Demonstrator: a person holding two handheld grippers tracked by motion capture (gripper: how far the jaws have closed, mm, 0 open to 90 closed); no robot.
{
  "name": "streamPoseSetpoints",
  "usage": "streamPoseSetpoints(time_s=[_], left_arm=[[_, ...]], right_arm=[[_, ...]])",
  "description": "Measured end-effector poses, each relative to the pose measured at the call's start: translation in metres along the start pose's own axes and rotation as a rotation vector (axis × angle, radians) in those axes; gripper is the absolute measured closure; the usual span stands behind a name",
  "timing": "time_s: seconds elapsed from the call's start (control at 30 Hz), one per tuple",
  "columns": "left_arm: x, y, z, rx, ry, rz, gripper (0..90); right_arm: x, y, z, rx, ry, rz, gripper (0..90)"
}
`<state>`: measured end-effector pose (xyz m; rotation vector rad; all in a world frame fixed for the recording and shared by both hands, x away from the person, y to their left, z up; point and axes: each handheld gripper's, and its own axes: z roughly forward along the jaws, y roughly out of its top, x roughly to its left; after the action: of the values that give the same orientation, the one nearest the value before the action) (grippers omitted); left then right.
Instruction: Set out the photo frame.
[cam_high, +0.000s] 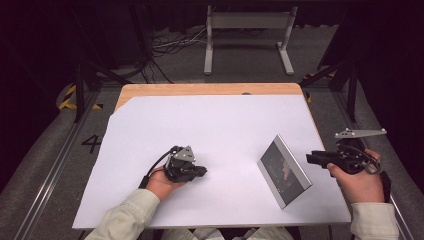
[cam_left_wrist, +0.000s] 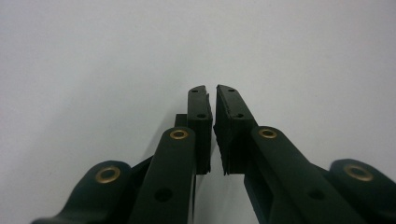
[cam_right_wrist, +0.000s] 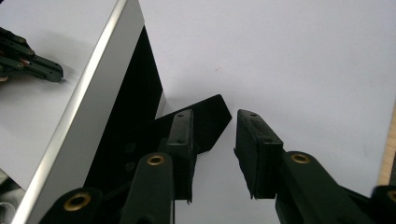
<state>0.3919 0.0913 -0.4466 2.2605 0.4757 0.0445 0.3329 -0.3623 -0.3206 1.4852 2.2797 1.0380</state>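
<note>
Left gripper low on white sheet, fingers nearly closed, empty. My right gripper parted, just beside standing picture frame at counter's right.

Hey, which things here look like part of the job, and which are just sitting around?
Likely in play:
picture frame, standing on the white sheet
right tool, beside it
left tool

Just around:
metal stand
floor cables

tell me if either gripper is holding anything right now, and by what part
Nothing is held. The left gripper is nearly shut on empty air, and the right gripper is open beside the picture frame, not touching it.
</note>
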Motion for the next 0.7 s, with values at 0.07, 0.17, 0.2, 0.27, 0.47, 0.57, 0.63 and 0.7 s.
streamPoseSetpoints(time_s=[0.07, 0.17, 0.2, 0.27, 0.47, 0.57, 0.63, 0.7], left_arm=[[-0.001, 0.0, 0.0, -0.007, 0.007, 0.01, 84.4], [-0.001, -0.001, 0.0, -0.019, 0.013, 0.012, 83.9], [0.0, -0.001, 0.0, -0.026, 0.009, 0.013, 83.9], [0.0, -0.002, 0.001, -0.031, 0.008, 0.009, 83.8], [-0.002, -0.002, 0.002, -0.037, 0.004, 0.024, 83.5], [-0.002, -0.002, 0.001, -0.045, 0.0, 0.019, 82.9], [-0.002, -0.002, 0.001, -0.052, -0.005, 0.019, 82.5], [-0.002, -0.002, 0.001, -0.052, -0.003, 0.023, 82.4]], right_arm=[[0.0, 0.005, 0.0, 0.021, -0.004, 0.003, 67.7], [0.0, 0.009, 0.001, 0.043, -0.003, 0.01, 68.0], [0.0, 0.01, 0.001, 0.05, -0.004, 0.015, 68.0], [-0.001, 0.012, 0.001, 0.062, -0.011, 0.023, 68.0], [0.001, 0.021, -0.004, 0.098, -0.03, 0.029, 67.9], [0.004, 0.028, -0.009, 0.112, -0.039, 0.028, 67.5], [0.006, 0.032, -0.011, 0.118, -0.048, 0.024, 66.7], [0.007, 0.034, -0.013, 0.123, -0.054, 0.02, 65.9]])
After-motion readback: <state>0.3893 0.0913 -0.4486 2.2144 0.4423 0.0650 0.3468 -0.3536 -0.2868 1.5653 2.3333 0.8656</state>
